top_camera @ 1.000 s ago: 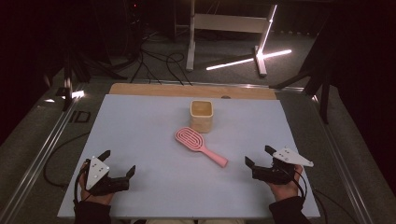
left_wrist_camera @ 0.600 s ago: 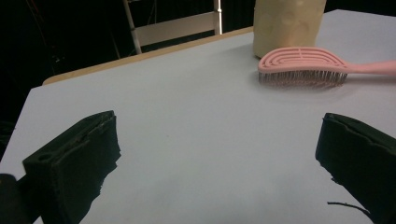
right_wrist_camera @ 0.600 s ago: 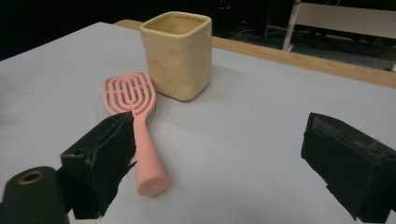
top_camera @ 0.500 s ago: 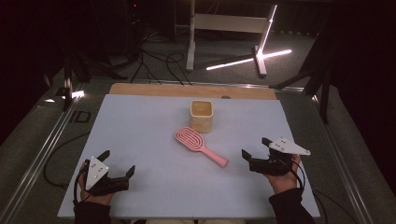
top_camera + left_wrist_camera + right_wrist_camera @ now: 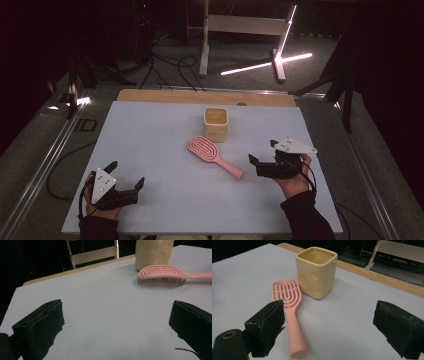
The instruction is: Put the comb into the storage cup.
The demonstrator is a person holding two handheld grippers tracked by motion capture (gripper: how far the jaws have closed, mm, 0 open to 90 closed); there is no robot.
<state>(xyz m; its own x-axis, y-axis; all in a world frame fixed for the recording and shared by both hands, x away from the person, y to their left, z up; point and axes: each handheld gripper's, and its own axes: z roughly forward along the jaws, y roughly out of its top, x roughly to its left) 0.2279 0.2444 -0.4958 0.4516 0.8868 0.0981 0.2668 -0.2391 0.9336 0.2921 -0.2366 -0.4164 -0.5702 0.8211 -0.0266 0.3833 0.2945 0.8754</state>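
Right claw (image 5: 262,152) open, pink vented hairbrush (image 5: 214,156)

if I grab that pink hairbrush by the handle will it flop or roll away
The pink hairbrush looks like rigid moulded plastic, so it probably stays stiff. It rests bristles-down with a broad vented head, so rolling seems unlikely. The smooth, rounded handle might slip or pivot between the jaws.

Pale grey table top (image 5: 165,145) with a wooden strip (image 5: 165,95) along its far edge | white metal stand (image 5: 235,25) on the dark floor beyond | two glowing light bars (image 5: 260,65) | black cables (image 5: 165,62) on the floor
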